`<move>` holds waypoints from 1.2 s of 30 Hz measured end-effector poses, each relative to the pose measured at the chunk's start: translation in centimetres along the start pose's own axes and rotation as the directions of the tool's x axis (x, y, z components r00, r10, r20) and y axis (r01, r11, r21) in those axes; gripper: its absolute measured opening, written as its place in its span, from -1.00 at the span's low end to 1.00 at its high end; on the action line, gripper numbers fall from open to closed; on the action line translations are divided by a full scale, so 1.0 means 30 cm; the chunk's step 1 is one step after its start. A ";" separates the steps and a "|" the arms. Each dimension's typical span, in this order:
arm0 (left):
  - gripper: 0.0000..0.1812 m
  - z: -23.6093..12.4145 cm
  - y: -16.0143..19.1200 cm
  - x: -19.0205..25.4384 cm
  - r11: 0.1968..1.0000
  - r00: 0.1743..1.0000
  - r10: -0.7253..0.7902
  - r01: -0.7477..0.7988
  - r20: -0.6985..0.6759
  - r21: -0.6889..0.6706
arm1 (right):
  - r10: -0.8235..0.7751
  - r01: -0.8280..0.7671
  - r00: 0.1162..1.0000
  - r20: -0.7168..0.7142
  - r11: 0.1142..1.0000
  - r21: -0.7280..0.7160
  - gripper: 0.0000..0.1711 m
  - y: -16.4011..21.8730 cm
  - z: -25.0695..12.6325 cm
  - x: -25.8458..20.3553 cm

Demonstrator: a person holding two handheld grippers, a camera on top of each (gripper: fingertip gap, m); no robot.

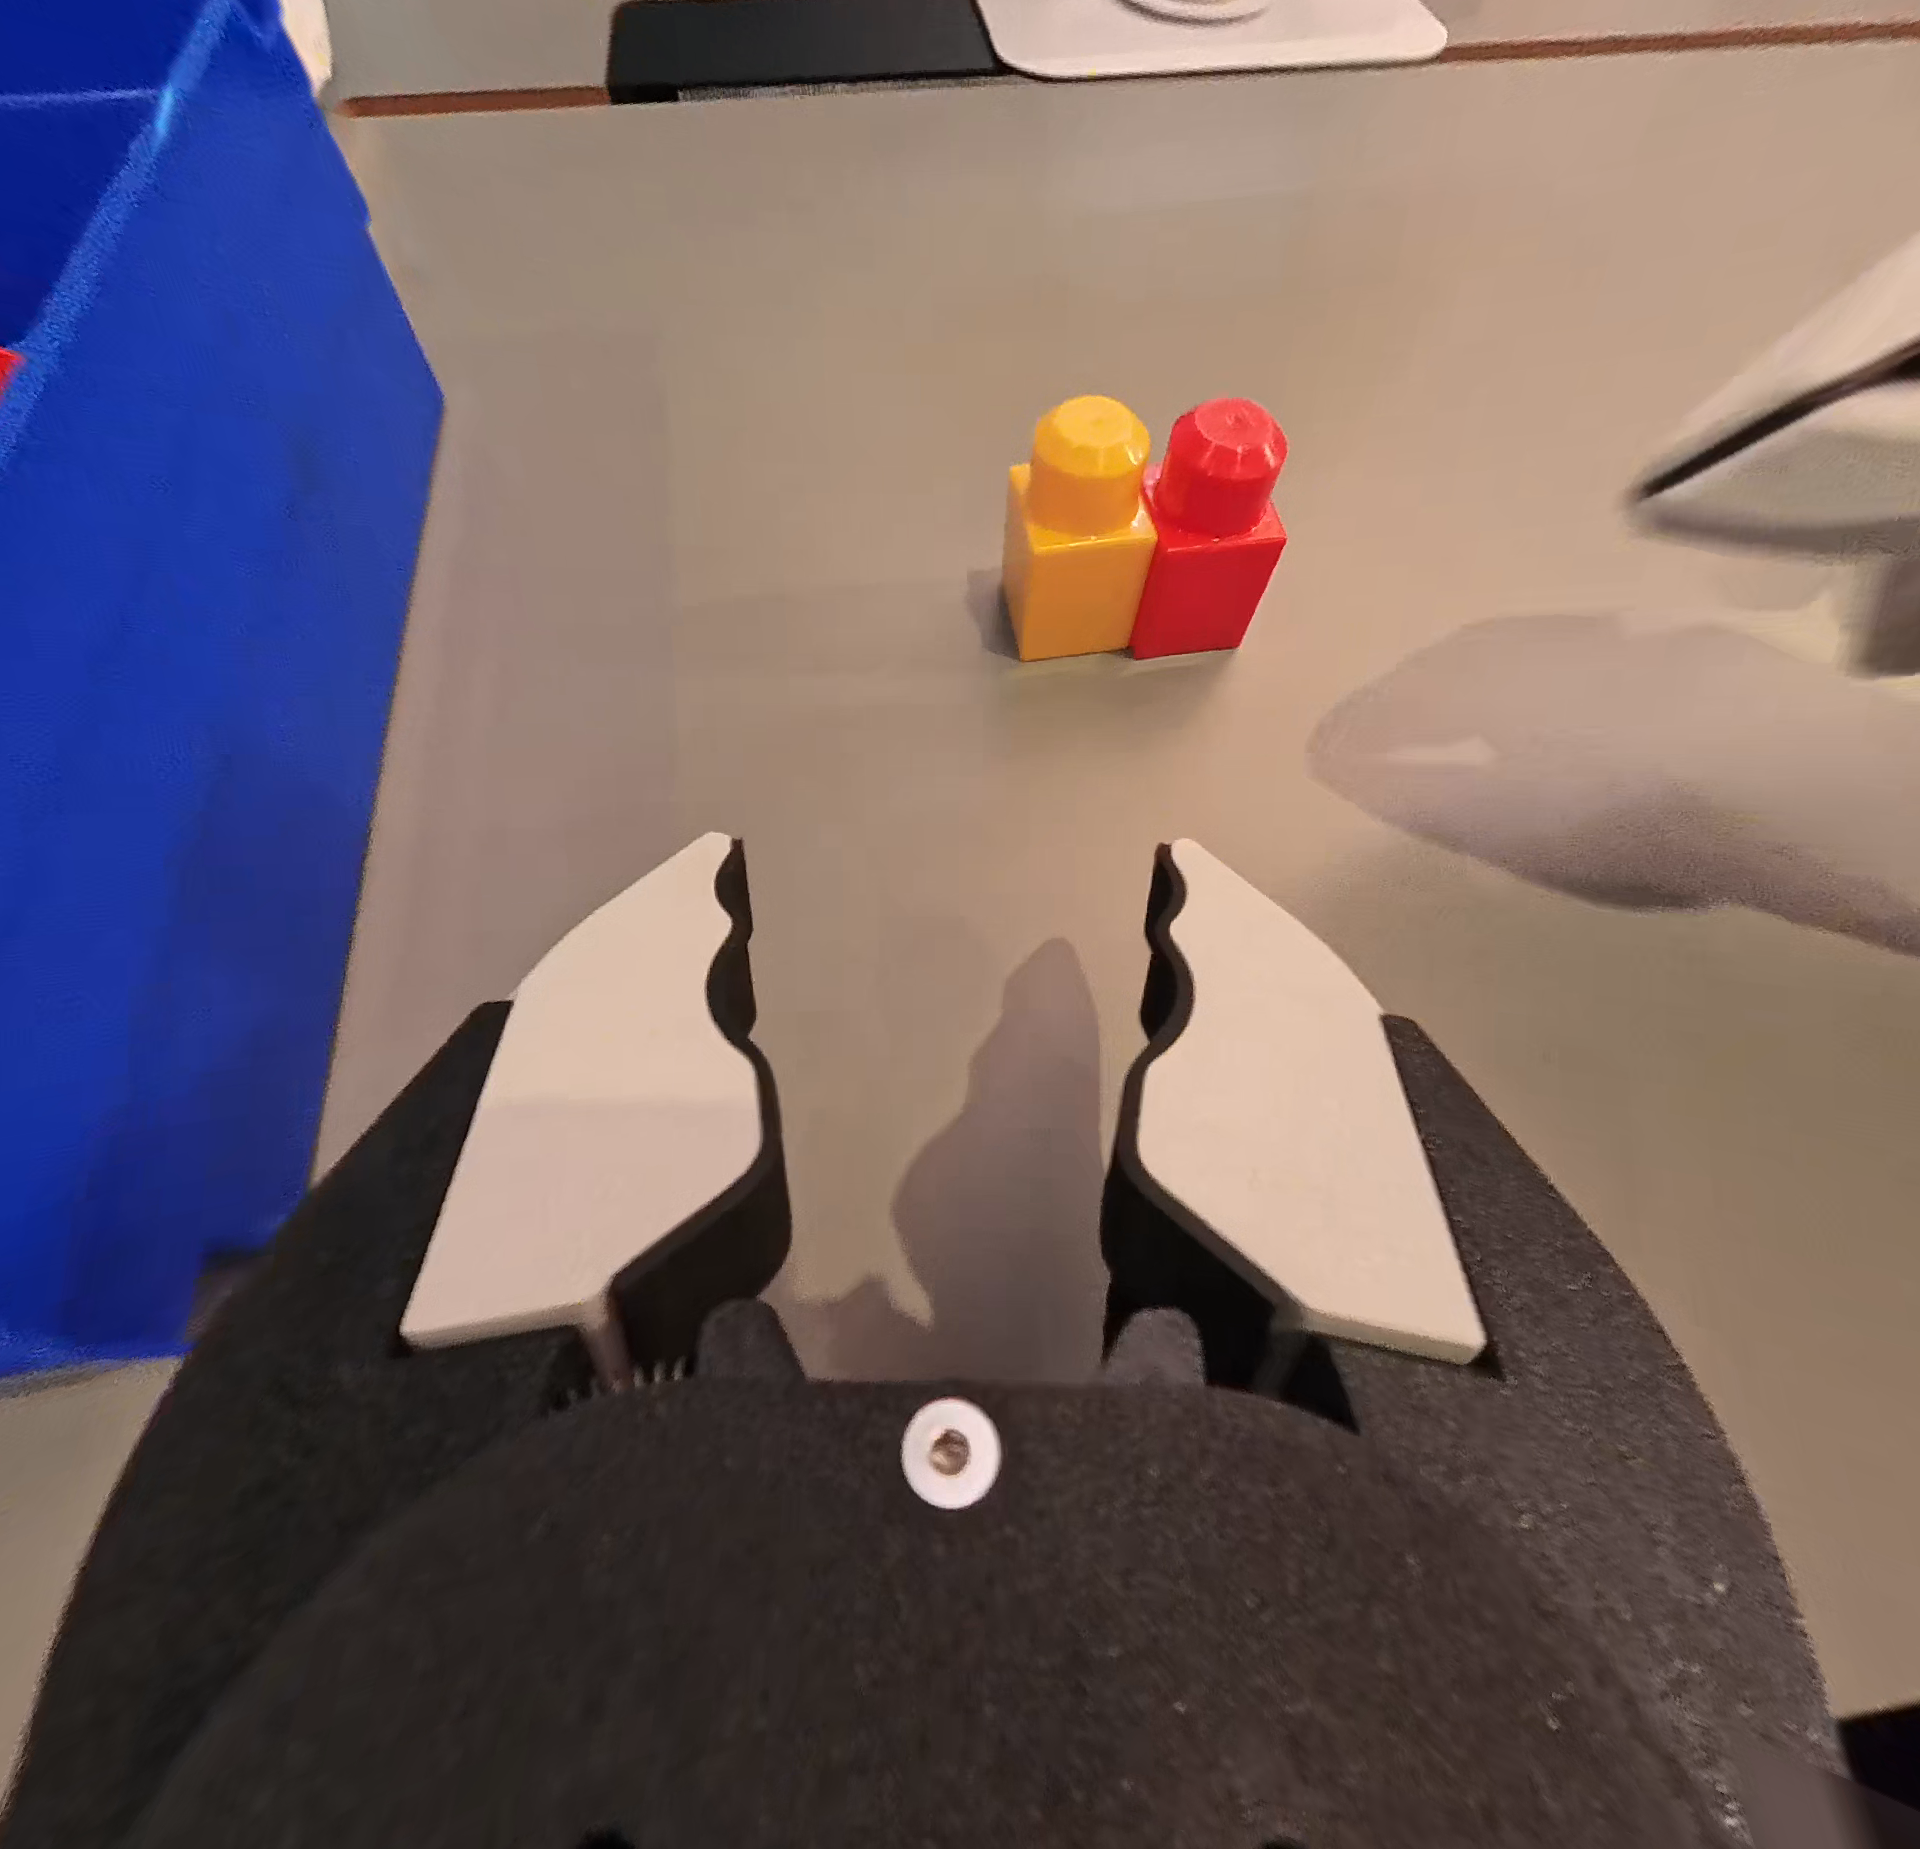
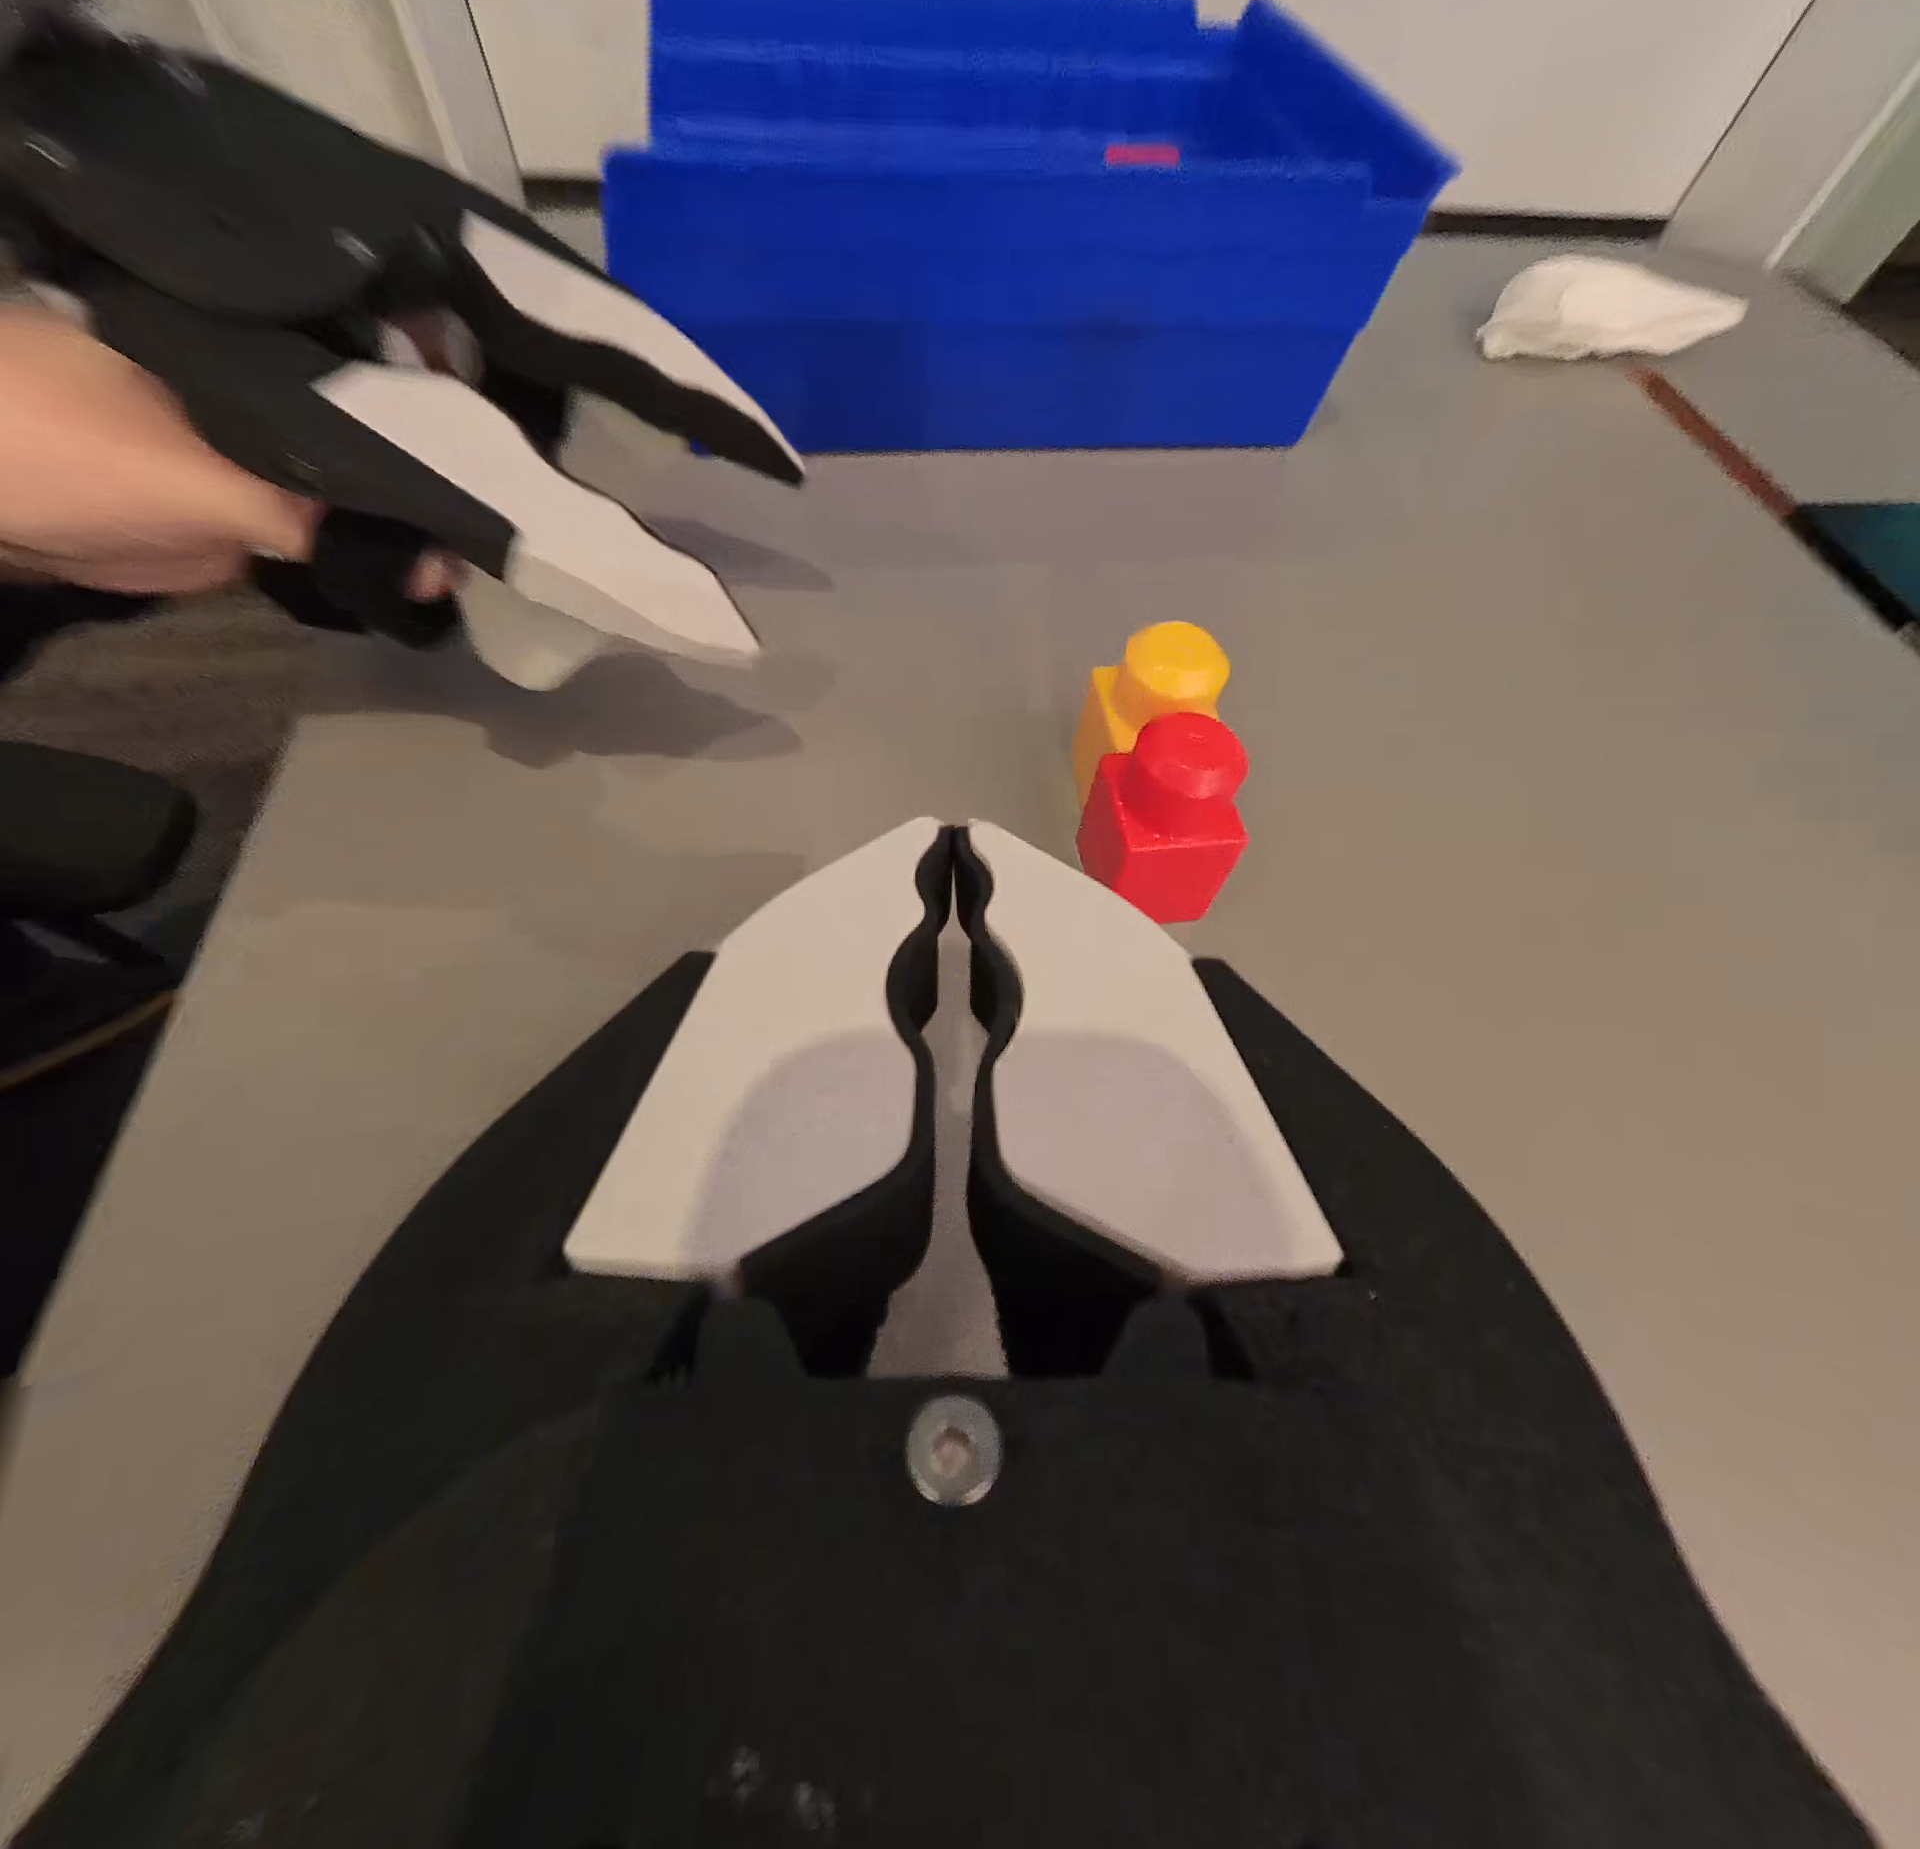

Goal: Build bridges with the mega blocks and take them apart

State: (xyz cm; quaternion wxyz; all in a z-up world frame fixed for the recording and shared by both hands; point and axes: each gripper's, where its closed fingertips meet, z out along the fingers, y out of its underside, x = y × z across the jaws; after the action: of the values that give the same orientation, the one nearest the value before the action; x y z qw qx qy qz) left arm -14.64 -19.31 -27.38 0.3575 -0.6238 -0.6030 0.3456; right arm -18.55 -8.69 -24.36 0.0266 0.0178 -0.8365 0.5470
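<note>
Yellow block (image 1: pixel 1075 542) and red block (image 1: pixel 1210 542) upright, touching, frame centre on worktop (image 1: pixel 727 552). Left claw (image 1: pixel 948 849) spread, empty, blocks ahead slightly right. Right claw (image 2: pixel 953 831) pressed together, empty, nearer; red block just right of tips. Blue bin (image 2: pixel 997 241) behind.

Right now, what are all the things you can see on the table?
Yellow plastic one-stud block: one, yellow, upright mid-table, touching the red one.
Red plastic one-stud block: one, red, upright beside the yellow.
Blue plastic bin: one, blue, at the table's edge; something red inside.
White crumpled cloth: one, white, beside the bin.
Pale grey mat: one, far table, with a clear glass item on it.
Grey table: one.
Left gripper: black and white, open, empty.
Right gripper: black and white, shut, empty, beside the red block.
Hand: one, holding the left gripper.
</note>
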 end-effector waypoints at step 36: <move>-0.25 0.001 0.021 0.036 1.000 0.995 -0.001 0.003 -0.103 0.014 | -0.126 0.078 0.980 -0.157 0.956 -0.283 -1.00 0.134 0.257 0.105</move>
State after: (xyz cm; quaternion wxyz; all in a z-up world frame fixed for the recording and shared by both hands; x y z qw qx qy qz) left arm -14.31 -18.24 -27.94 0.3930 -0.6377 -0.5819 0.3168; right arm -22.11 -14.15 -30.93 0.1298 0.0094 -0.8968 0.4228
